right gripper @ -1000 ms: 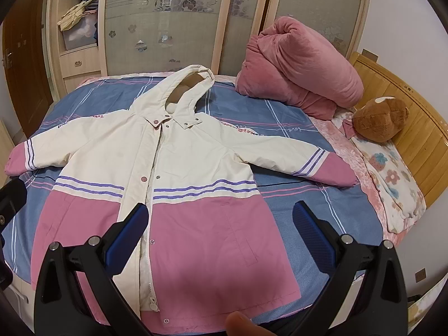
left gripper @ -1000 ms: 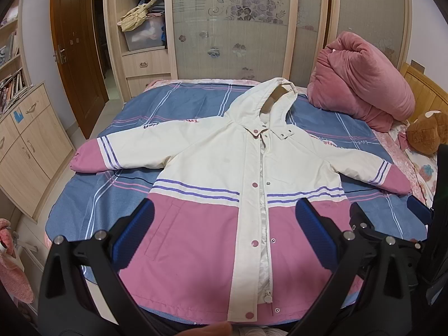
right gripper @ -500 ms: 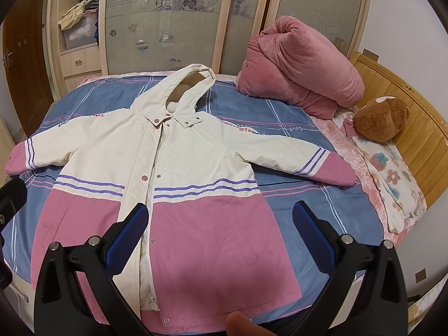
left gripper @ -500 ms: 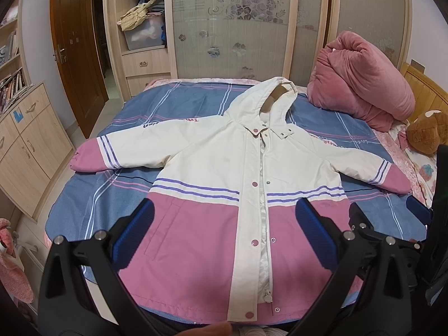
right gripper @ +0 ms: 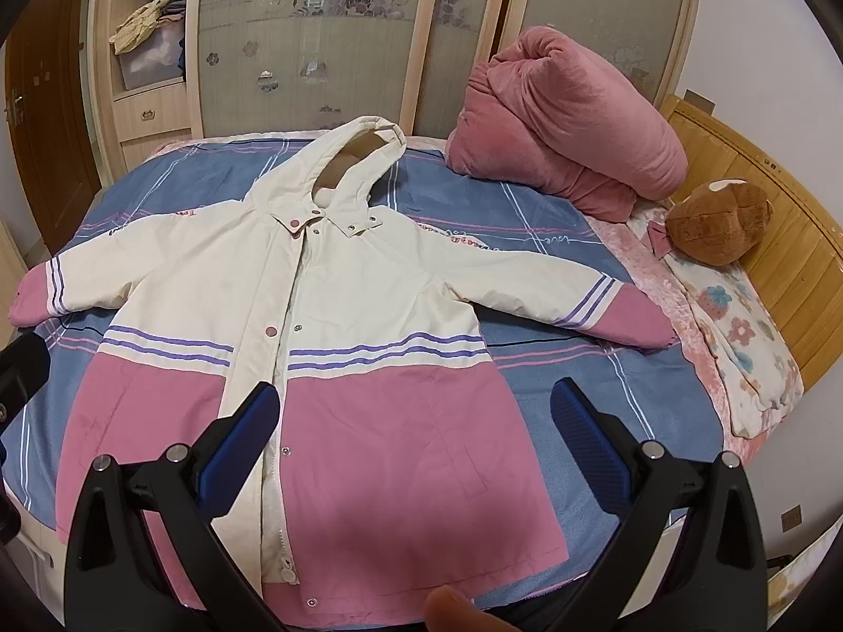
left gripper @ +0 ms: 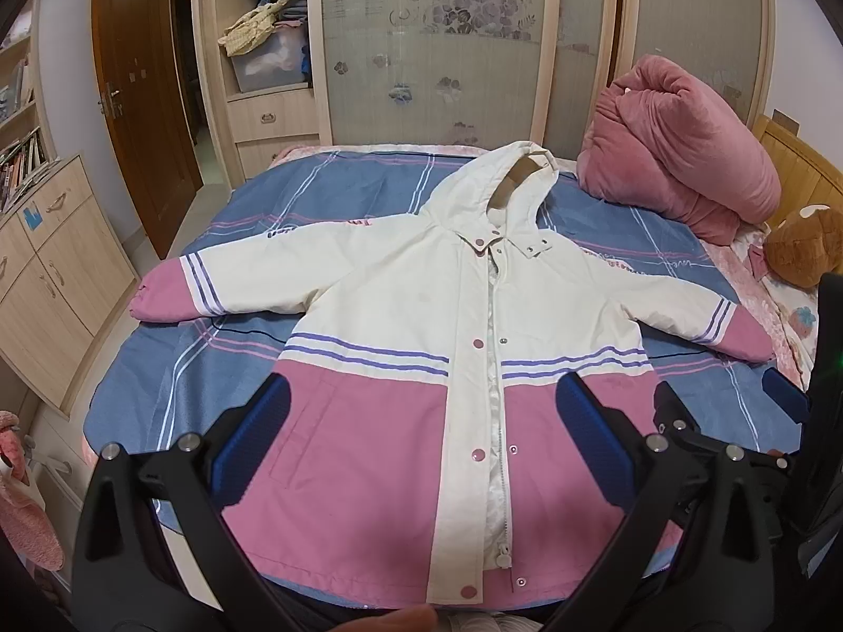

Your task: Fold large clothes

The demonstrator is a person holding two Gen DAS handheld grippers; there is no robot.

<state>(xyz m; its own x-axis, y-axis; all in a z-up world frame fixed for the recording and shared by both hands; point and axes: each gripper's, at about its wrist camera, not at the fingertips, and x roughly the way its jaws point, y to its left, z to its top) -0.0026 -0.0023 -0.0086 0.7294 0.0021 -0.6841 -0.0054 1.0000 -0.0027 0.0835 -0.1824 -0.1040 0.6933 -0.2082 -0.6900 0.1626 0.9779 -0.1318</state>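
Note:
A cream and pink hooded jacket (left gripper: 400, 326) lies flat, front up, on the blue striped bed (left gripper: 221, 347), sleeves spread to both sides and hood toward the wardrobe. It also shows in the right wrist view (right gripper: 369, 326). My left gripper (left gripper: 421, 421) is open and empty, held above the jacket's pink hem. My right gripper (right gripper: 416, 416) is open and empty, above the hem's right half. Part of the right gripper shows at the right edge of the left wrist view (left gripper: 785, 400).
A rolled pink quilt (right gripper: 569, 110) lies at the bed's far right. A brown plush toy (right gripper: 722, 221) sits by the wooden headboard (right gripper: 790, 221). A wardrobe (left gripper: 463, 42) stands behind the bed. A wooden cabinet (left gripper: 47, 274) and door (left gripper: 142, 89) are on the left.

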